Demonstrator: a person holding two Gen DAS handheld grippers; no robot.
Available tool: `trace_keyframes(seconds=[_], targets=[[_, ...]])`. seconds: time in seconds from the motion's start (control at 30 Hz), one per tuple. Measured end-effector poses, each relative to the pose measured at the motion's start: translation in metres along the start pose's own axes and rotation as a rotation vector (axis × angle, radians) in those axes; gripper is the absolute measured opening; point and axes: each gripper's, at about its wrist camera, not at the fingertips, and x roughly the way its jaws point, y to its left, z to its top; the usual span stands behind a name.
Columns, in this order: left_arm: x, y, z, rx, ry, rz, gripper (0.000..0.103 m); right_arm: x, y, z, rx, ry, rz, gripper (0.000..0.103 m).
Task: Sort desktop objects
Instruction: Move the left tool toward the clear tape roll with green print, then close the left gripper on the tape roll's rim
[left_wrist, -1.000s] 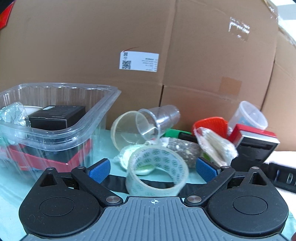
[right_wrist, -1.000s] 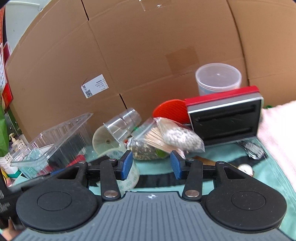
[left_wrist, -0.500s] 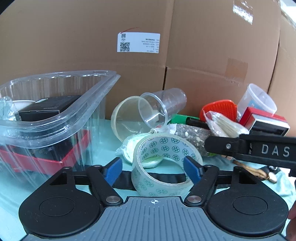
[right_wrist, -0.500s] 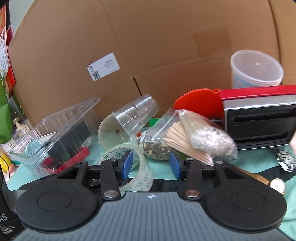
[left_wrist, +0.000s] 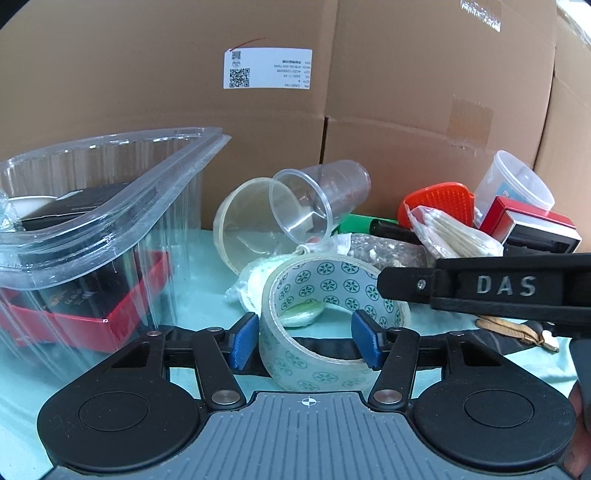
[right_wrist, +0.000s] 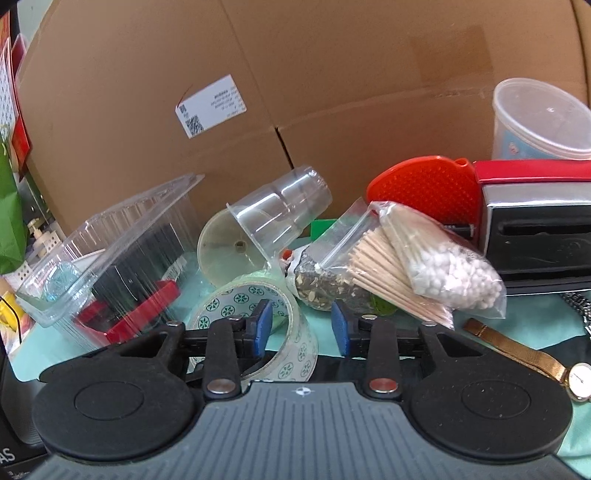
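A roll of clear patterned tape (left_wrist: 328, 314) lies on the teal mat. My left gripper (left_wrist: 306, 341) has closed in around it, its blue pads (left_wrist: 243, 341) at the roll's sides. The tape also shows in the right wrist view (right_wrist: 258, 317). My right gripper (right_wrist: 301, 326) is partly open and empty, its left pad inside the tape ring, just short of a bag of cotton swabs and sticks (right_wrist: 417, 266). Its arm crosses the left wrist view (left_wrist: 491, 286). A clear plastic bin (left_wrist: 92, 229) at the left holds a black and red box.
A tipped clear cup (left_wrist: 317, 199) and a round lid (left_wrist: 247, 229) lie behind the tape. A red brush (right_wrist: 421, 188), a red and black stamp box (right_wrist: 535, 221), a lidded tub (right_wrist: 539, 118) and a gold watch (right_wrist: 535, 358) are on the right. Cardboard boxes (left_wrist: 406, 92) wall the back.
My left gripper's jaws have narrowed onto the tape roll. My right gripper has moved forward and left, its arm coming into the left wrist view.
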Motion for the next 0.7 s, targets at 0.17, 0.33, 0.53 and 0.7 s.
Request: trace_keyframes(seconds=[0.17, 0.33, 0.53, 0.7], targets=[[0.003, 0.002, 0.001, 0.005, 0.003, 0.008, 0.055, 0.011, 0.000, 0.000, -0.003, 0.031, -0.010, 0.026], [0.005, -0.001, 0.001, 0.028, -0.002, 0.021, 0.048, 0.014, 0.001, -0.001, -0.002, 0.035, -0.012, 0.021], [0.007, -0.003, 0.000, 0.046, -0.010, 0.033, 0.044, 0.016, -0.001, -0.002, 0.003, 0.034, -0.010, 0.021], [0.011, -0.002, 0.000, 0.035, -0.006, 0.037, 0.037, 0.019, -0.001, -0.002, 0.007, 0.032, -0.003, 0.021]])
